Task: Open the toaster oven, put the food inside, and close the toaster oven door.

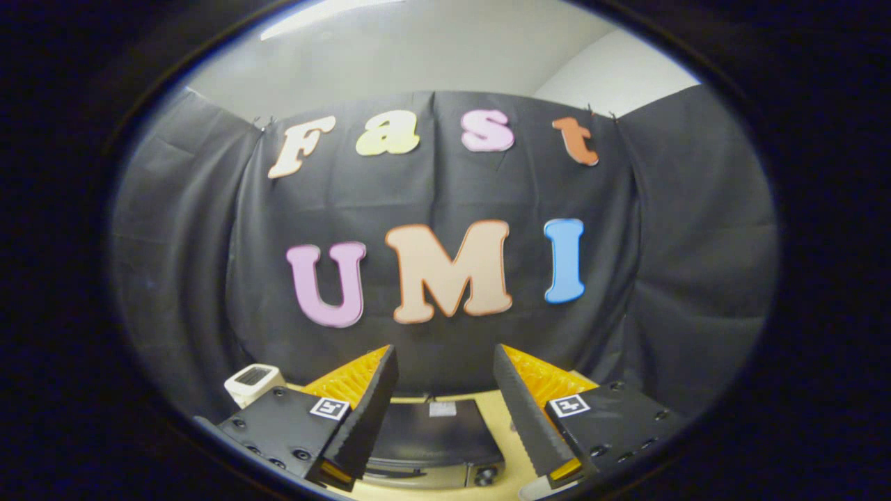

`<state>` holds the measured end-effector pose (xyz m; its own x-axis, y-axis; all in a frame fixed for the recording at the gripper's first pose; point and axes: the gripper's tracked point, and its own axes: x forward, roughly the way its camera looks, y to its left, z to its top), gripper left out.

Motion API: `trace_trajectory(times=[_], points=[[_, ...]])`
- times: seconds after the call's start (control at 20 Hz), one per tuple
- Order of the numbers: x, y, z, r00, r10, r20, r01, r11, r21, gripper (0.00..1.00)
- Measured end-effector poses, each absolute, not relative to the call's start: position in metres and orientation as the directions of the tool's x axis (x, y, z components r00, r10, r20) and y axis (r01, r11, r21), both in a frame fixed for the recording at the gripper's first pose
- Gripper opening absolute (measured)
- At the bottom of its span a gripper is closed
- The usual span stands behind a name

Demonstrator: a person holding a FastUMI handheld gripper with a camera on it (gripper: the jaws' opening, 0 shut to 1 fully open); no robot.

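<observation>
The toaster oven (435, 442) is a dark box with a metal front strip and a knob at its lower right. I look down on its top from above. It stands on a light table (502, 424), below and between my two fingers. My gripper (445, 365) is open, held high over the oven, with nothing between its fingers. The oven's door face is mostly hidden below my view, so I cannot tell how the door stands. No food is in sight.
A small white device (253, 380) with a dark grille stands on the table left of the oven, just beyond my left finger. The black cloth wall (445, 195) hangs close behind the table.
</observation>
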<state>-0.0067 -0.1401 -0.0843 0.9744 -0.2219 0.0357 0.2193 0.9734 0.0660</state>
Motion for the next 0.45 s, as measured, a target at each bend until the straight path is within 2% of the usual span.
trace_trajectory(times=[0.25, 0.45], points=[[-0.012, -0.198, -0.035, 0.948, -0.297, 0.115, 0.298, 0.955, 0.011, 0.89], [-0.023, -0.232, -0.03, 0.932, -0.345, 0.116, 0.346, 0.938, 0.005, 0.89]])
